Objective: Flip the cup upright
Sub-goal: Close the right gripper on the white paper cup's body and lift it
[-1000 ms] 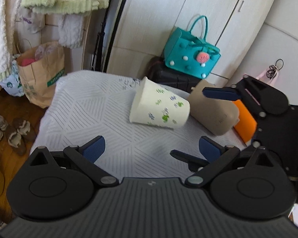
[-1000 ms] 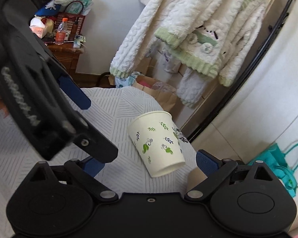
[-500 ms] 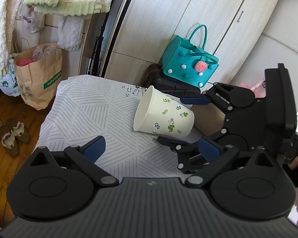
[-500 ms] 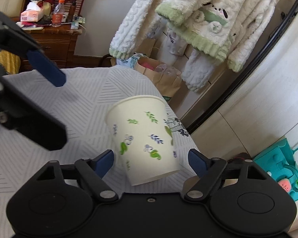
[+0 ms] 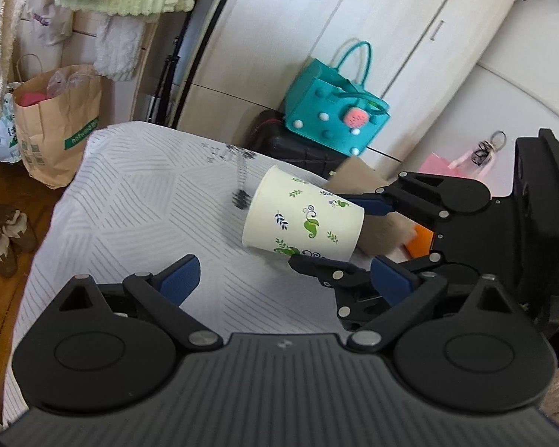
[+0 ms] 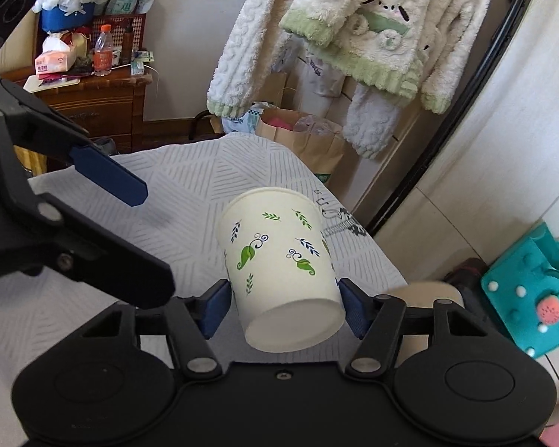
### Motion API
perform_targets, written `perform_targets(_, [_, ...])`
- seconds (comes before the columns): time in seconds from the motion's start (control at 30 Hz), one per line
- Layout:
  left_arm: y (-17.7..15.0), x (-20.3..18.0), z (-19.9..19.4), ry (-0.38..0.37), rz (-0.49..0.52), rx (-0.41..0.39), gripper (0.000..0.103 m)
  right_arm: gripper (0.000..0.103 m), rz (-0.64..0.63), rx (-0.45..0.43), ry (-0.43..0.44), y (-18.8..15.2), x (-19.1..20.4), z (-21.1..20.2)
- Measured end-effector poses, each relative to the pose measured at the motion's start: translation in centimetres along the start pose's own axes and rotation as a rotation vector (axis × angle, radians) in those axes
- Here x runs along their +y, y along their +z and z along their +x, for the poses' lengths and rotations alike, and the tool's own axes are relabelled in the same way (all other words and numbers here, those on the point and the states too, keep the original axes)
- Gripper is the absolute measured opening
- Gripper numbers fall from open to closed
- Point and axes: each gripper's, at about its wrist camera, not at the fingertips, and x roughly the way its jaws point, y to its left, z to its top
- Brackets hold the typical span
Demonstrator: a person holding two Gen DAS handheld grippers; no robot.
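Note:
A white paper cup with green leaf prints lies on its side, its base toward my right gripper and its rim pointing away. My right gripper is shut on the cup near its base, one blue pad on each side. In the left wrist view the cup sits at the table's far right with the right gripper around it. My left gripper is open and empty, a little short of the cup; it also shows at the left of the right wrist view.
The table has a white cloth with a grey line pattern. A tan cushion lies behind the cup. A teal handbag, a brown paper bag and hanging fleece clothes stand beyond the table edges.
My right gripper moved in around the cup's base and closed on it. The cup has shifted slightly right and off the cloth at its base. My left gripper stayed open.

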Motion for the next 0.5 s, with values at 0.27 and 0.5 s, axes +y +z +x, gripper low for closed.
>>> perform_targets(0.27, [-2.4,-2.9,-1.1,-0.032,0.038,0.055,0.099,0.067,0.043,0.001,-0.049,-3.2,2.0,-4.4])
perform_targets(0.5, [-4.7,-5.0,-1.1,-0.062,0.055,0.126,0.099,0.067,0.107,-0.012,-0.098,-6.6,3.3,-7.3])
